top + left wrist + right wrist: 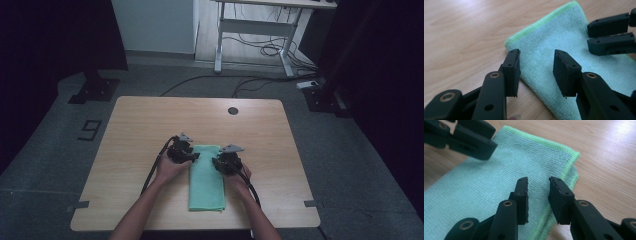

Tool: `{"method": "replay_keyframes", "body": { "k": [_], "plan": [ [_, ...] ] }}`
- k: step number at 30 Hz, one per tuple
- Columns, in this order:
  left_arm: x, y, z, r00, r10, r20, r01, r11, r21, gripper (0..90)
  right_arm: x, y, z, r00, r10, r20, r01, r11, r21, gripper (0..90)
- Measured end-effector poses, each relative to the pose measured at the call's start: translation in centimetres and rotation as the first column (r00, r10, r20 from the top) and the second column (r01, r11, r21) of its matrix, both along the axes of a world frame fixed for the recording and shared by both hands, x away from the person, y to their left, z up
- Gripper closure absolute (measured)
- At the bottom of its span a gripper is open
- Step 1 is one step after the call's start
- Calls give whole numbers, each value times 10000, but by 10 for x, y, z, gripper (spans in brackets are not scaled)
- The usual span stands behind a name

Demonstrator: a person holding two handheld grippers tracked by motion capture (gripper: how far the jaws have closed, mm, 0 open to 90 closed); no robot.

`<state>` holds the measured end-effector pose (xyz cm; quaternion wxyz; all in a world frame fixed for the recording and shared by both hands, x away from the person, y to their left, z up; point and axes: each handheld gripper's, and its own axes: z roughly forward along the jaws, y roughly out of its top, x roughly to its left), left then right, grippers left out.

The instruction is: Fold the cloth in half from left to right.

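A folded mint-green cloth [206, 180] with a brighter green hem lies lengthwise on the wooden table [150, 120], near its front edge. My left gripper [194, 157] hovers at the cloth's far left corner, its jaws open astride the cloth's edge [536, 72], with the cloth [564, 42] beneath. My right gripper [218, 162] sits at the far right corner, also open, low over the cloth [486, 182] just inside its hemmed edge [538, 195]. Each gripper view shows the other gripper [611, 33] [466, 137] across the cloth. Nothing is held.
A round cable hole [233, 110] sits at the table's far edge. Behind the table stand a white-legged desk [255, 25] with cables on the floor [270, 50], and dark stand bases [95, 90] on both sides. Bare wood surrounds the cloth.
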<state>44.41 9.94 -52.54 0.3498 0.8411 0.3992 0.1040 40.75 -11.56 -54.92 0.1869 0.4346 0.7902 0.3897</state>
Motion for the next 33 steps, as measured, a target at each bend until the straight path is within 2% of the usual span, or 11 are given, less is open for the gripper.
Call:
{"method": "replay_keyframes", "body": {
  "k": [4,6,9,15,17,18,21,25,27,32,33],
  "plan": [
    [10,0,-4,9994,17,-356,-3,9991,412,591,0,-1,0,10000,-33,-40,34,10000,47,680],
    [14,0,-7,9989,81,-472,-62,9991,411,593,0,0,0,10000,-34,-5,34,10000,2,680],
    [16,0,-9,9988,190,-461,-183,9997,162,601,0,0,0,10000,-38,6,38,10000,-22,680],
    [19,-4,-8,9988,177,-458,-166,9996,249,598,0,-1,1,10000,-15,-22,15,10000,-91,675],
    [17,-3,-4,9994,68,-332,-58,9995,312,589,-2,-3,2,9999,-89,-95,90,9999,108,675],
    [14,-2,-1,9998,66,-196,-63,9999,158,586,-3,-5,4,9999,-125,-42,126,9998,161,675],
    [5,1,9,9999,-61,116,62,10000,-76,589,-12,-7,10,9998,-13,208,8,9996,276,669],
    [-5,1,14,9995,-210,246,213,9997,-102,599,-34,-6,22,9979,402,512,-435,9970,648,660],
    [-7,0,13,9993,-290,223,291,9996,-51,604,-47,-1,25,9954,721,637,-757,9955,576,652],
    [-4,-6,3,9995,-275,-170,278,9995,157,616,-73,16,21,9854,1629,503,-1655,9849,509,638],
    [-4,-6,3,9995,-275,-170,278,9995,157,618,-73,16,21,9854,1629,503,-1655,9849,509,638]
  ]
}}
